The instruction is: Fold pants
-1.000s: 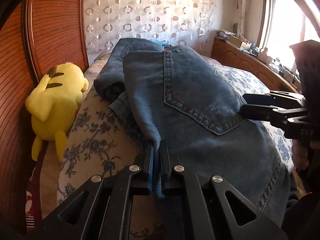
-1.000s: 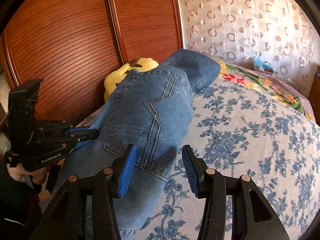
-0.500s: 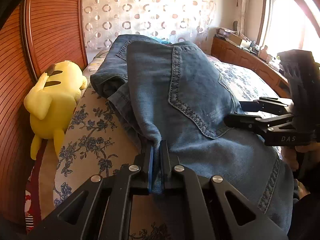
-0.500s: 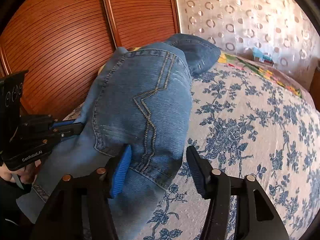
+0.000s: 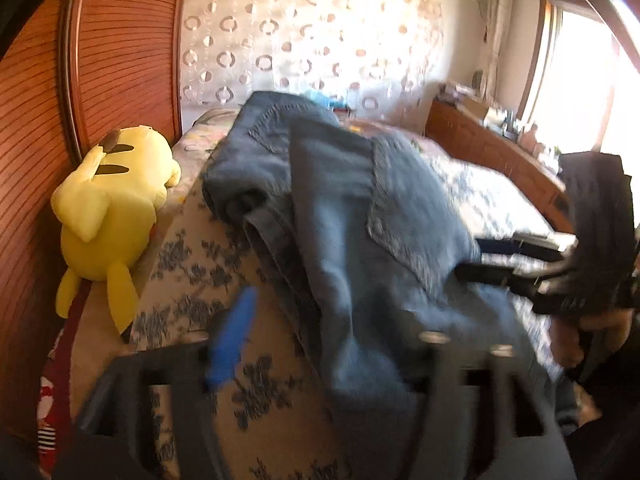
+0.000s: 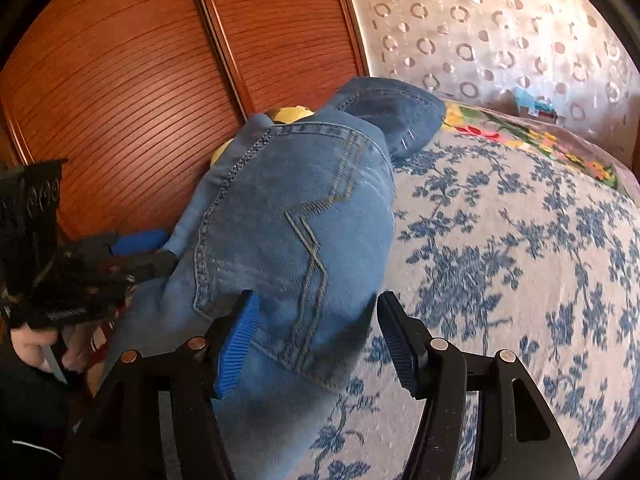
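Jeans [image 6: 288, 240] bunched on floral bedspread [image 6: 520, 260], both left gripper [image 5: 320, 340] and right gripper [image 6: 316, 340] wide, gripping nothing.

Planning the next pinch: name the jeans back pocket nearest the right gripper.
The pocket with zigzag stitching, directly before the open right gripper; the other pocket sits at the far end of the jeans.

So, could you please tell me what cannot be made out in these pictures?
- Left tongs: left view, motion blur; the right finger is buried under the jeans.
- Plush: right view, mostly hidden behind the jeans.
- Jeans' near end: both views, cut off by the bottom edge and the tongs.
- Window-side shelf: left view, items blurred and washed out by glare.
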A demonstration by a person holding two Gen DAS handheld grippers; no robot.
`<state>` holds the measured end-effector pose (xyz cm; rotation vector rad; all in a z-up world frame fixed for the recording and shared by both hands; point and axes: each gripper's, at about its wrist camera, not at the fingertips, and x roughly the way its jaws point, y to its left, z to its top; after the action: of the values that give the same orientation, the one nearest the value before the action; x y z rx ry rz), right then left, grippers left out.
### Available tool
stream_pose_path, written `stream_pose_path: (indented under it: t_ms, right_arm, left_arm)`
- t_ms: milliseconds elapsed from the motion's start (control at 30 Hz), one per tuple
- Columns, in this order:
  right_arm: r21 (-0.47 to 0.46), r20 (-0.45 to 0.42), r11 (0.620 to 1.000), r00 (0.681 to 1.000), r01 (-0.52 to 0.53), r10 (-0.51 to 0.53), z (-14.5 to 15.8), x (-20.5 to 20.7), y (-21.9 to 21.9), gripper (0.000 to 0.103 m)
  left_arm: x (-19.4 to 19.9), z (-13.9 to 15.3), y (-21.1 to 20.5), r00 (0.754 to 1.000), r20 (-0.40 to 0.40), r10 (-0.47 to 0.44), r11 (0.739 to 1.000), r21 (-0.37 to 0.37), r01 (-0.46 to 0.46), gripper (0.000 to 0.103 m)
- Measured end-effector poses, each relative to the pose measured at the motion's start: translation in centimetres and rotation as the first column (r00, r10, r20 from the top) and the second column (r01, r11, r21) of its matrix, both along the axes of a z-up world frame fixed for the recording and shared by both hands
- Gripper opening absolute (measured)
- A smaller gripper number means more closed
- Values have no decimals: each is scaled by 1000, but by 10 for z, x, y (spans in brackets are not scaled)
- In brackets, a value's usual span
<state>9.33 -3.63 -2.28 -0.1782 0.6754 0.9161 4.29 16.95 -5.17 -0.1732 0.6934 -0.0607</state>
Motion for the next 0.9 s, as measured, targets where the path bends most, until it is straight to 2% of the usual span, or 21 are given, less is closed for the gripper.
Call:
stream_pose_path:
  t_ms: [67,167,267,333,400,433,500,600,800,900]
  right_arm:
    - [0,-18,1000,1000,-19,19,-4,8,6,67]
    - [12,-83,999,996,-41,42,-14,25,10,76]
    - [60,-161,996,984,-64,73,-23,38,9,76]
    - [69,-167,995,982,-77,88,-24,41,8,75]
    - [78,-197,992,973,-104,117,-25,43,9,59]
    - [79,-202,990,971,-116,129,-24,44,9,55]
    - [74,-176,988,973,-137,148,-18,42,9,35]
    - [94,-115,980,976,-176,187,5,30,8,25]
    - [153,5,955,966,-254,257,69,20,22,24]
    - [186,58,944,962,-273,267,96,38,37,24]
  left_arm:
    - [12,-5,5,1000,-18,-23,999,-27,22,78]
    - [37,-22,11,995,-91,-39,998,-43,36,78]
    - [50,-30,12,991,-96,-93,993,-86,85,76]
    - [54,-30,13,988,-94,-120,987,-119,109,72]
    - [58,-34,18,984,-99,-149,977,-168,131,57]
    - [60,-37,19,980,-104,-171,967,-206,147,51]
    - [58,-35,14,974,-86,-209,953,-242,183,22]
    - [47,-20,1,975,-49,-218,954,-223,202,16]
    - [33,46,17,986,94,-136,965,-212,153,15]
    - [45,83,34,985,136,-108,982,-141,127,15]
